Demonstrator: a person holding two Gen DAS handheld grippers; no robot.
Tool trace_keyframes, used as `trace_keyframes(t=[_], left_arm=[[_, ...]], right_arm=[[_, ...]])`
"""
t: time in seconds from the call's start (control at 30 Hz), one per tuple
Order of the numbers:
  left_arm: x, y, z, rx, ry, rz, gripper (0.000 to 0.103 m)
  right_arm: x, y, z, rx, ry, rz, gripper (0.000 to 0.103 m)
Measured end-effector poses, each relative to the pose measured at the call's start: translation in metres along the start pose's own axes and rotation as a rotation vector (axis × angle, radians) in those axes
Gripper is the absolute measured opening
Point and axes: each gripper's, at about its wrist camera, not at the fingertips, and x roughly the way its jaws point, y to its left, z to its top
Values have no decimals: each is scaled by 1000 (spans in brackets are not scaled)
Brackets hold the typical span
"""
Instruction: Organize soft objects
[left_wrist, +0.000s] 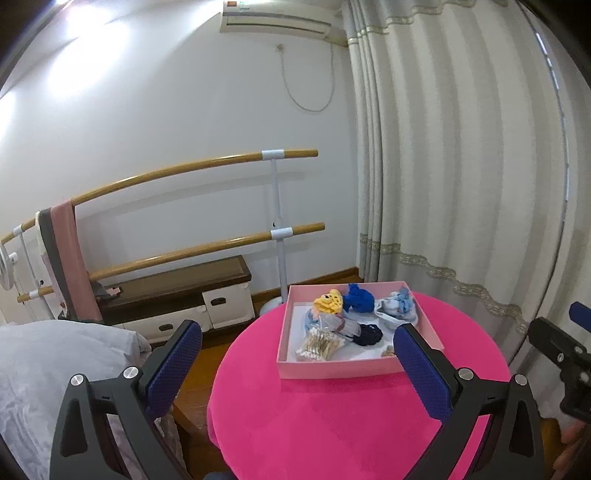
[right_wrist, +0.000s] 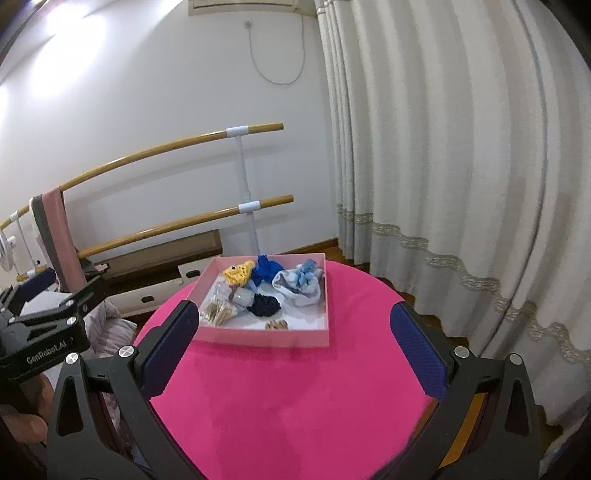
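Note:
A shallow pink box (left_wrist: 332, 370) (right_wrist: 258, 338) sits at the far side of a round table with a bright pink cover (left_wrist: 332, 424) (right_wrist: 288, 398). Inside lie a yellow knitted toy (left_wrist: 328, 301) (right_wrist: 239, 274), a royal-blue soft piece (left_wrist: 358, 297) (right_wrist: 265, 269), a pale blue-white cloth bundle (left_wrist: 397, 308) (right_wrist: 299, 286), a dark navy piece (left_wrist: 370, 334) (right_wrist: 266, 305), a bag of cotton swabs (left_wrist: 320, 345) (right_wrist: 218, 313) and a small tan item (right_wrist: 277, 325). My left gripper (left_wrist: 297, 352) and right gripper (right_wrist: 293, 332) hover open and empty above the table's near half.
A wooden double ballet barre (left_wrist: 207, 206) (right_wrist: 177, 177) stands by the white wall, a pink band (left_wrist: 68, 258) draped over it. A low dark bench with drawers (left_wrist: 177, 291) is beneath. Curtains (left_wrist: 461, 166) hang at right. Grey bedding (left_wrist: 55, 362) lies left of the table.

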Motion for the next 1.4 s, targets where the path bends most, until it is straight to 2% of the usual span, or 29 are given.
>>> trace_keyframes(t=[0.13,0.43,0.9,1.13,1.4], left_arm=[[-27,-5,-6,3,-10,-6,103],[-56,-3,-14,-26,10,-10,103],[-58,-4,-8,-19,26,-6,103],[-53,-3,-5,-31,52,-32,103],[-54,-6,-6,-18,44,-14,103]], right_arm=[[-19,0,-7,9,-20,-14,103],[-36,-6,-14,28,-50,-17,103],[-37,9,-18,-3,-44,0,103],[-36,10,-18,-6,-39,0,103],[-36,10,-18,-6,-39,0,103]])
